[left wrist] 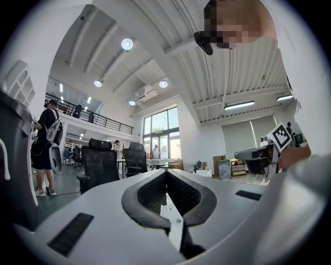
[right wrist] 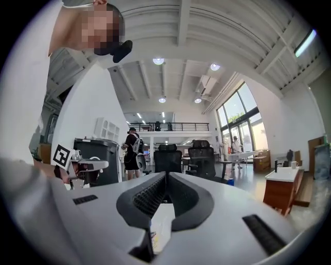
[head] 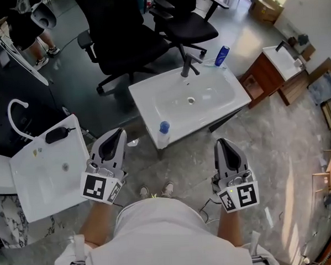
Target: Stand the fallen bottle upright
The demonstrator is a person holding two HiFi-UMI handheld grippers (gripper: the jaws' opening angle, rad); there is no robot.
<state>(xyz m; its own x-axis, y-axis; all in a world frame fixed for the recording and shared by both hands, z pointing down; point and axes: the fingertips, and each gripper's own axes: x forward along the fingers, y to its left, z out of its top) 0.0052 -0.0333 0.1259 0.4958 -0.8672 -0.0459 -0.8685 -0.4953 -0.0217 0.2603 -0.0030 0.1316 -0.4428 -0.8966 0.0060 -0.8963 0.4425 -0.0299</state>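
The white sink (head: 222, 98) carried the bottle on its near left corner. The left gripper (head: 119, 132) and right gripper (head: 222, 143) were both closed and empty (jaws fully together). The bottle (head: 163, 135) stood upright, long axis vertical, blue cap up. It sat between the grippers, nearer the left.

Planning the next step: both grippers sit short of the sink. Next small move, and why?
Probably reach the right gripper toward the blue bottle at the far right corner of the sink, opening as it goes. Its jaws are shut and empty, well short of the sink. That bottle looks tilted, though I can't be sure; the clear bottle at the front edge stands upright.
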